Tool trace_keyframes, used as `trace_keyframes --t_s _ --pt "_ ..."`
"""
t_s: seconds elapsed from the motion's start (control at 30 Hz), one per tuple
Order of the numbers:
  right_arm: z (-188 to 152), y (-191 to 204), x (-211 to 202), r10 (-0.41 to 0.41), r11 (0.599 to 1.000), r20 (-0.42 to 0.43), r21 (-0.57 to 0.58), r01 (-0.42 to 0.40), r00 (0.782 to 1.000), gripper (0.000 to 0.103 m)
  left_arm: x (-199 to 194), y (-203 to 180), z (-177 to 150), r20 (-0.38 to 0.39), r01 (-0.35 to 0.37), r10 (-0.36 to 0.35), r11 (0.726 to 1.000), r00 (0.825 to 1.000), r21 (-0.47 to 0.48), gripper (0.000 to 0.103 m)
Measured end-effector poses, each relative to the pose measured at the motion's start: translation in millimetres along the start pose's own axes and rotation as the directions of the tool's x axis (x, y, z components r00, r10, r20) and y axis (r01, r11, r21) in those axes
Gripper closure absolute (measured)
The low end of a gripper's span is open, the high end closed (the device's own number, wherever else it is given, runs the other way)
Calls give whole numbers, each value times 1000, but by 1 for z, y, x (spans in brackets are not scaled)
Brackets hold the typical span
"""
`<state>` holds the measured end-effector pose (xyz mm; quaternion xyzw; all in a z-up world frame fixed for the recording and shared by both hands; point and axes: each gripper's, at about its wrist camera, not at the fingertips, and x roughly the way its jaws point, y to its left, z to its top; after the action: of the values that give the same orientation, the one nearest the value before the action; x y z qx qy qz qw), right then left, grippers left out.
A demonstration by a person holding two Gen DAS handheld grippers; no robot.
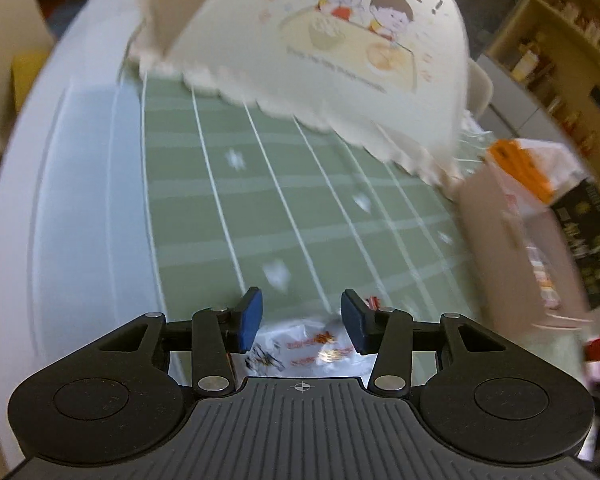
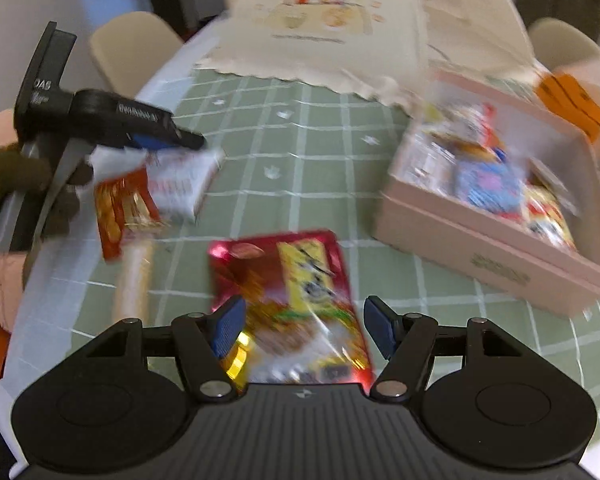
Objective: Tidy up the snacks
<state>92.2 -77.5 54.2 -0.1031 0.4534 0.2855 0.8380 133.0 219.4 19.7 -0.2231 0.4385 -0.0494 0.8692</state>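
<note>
Step in hand: judging by the layout, both grippers are collecting loose snacks to go into the pink box [image 2: 496, 256].
Left gripper [image 1: 302, 320]: its fingers [image 1: 250, 320] are standing part-way apart around a white packet [image 1: 312, 350], which is lying between and below them; the pads are not visibly pressing on it, so I am reading no grip yet. In the right view this gripper is at 9 o'clock, over the white packet and an orange-red packet [image 2: 118, 210].
Right gripper [image 2: 304, 330]: its fingers [image 2: 228, 330] are standing apart, astride a red packet [image 2: 284, 304] lying flat on the surface [image 2: 300, 184]; the pads are clear of its sides.
Doing it well: the red packet is flat and glossy, so it is likely slippery; pinching one long edge or a crinkled seam should be holding better than squeezing across the full width. The left fingers should be centring on the white packet before closing, taking it alone and not the orange-red one beside it.
Snacks: the box, at 3 o'clock in the right view, is already holding several packets; a pale stick snack [image 2: 134, 280] is lying at 8 o'clock.
Edges: the surface's white border is running close at 9 o'clock, near the left-hand packets; a nudge outward could be sending them off.
Open room: bare green cloth is stretching toward 12 o'clock, between the packets and the box. A cream cartoon cover [image 2: 320, 20] is standing at 12 o'clock, touching or nearly touching the box's far corner.
</note>
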Motion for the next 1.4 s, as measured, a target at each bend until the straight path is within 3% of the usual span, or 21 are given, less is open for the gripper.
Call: trace_keyframes --t_s 0.13,0.3,0.37,0.4,0.43,0.47,0.67,0.87,0.93,1.07,1.17,1.3,1.4 --pt "14 25 12 54 995 -12 -85 -55 998 37 -20 10 -25 -40 90 -96 988 995 -129 54" --pt "14 70 21 197 967 -66 -151 -205 978 37 -47 23 -48 -13 85 -89 975 996 -206 54" --pt "8 89 26 239 950 -117 -175 -257 964 42 -60 28 -55 12 67 -65 972 998 -225 54" --pt "5 95 28 243 945 -136 -190 -266 960 55 -66 30 -56 21 53 -49 972 999 -229 54" --pt "1 100 29 239 940 -153 -211 -268 959 69 -74 31 -61 23 35 -30 973 999 -227 54" --pt "-1 103 29 227 939 -160 -227 -260 961 73 -80 32 -64 20 24 -20 975 1000 -220 54" --pt "-6 71 20 173 963 -140 -182 -197 975 74 -92 28 -94 -47 41 -51 979 998 -199 54" --pt "-17 43 15 78 982 -118 -164 -97 990 74 -89 -14 -107 -133 164 -169 985 976 -50 53" --pt "-21 38 12 71 983 -111 -163 -88 991 74 -89 -25 -103 -128 197 -198 980 972 -19 53" --pt "-28 37 5 58 984 -101 -163 -74 993 74 -91 -25 -78 19 97 -97 995 995 26 53" --pt "-35 39 2 47 984 -99 -169 -63 994 74 -80 -15 -57 100 19 -22 999 995 34 53" --pt "-47 38 -7 37 985 -100 -167 -53 994 74 -46 -7 -44 52 -75 71 993 996 88 53" --pt "-56 28 -14 19 988 -99 -154 -34 995 74 -38 -13 -52 -9 -44 45 993 999 113 52"
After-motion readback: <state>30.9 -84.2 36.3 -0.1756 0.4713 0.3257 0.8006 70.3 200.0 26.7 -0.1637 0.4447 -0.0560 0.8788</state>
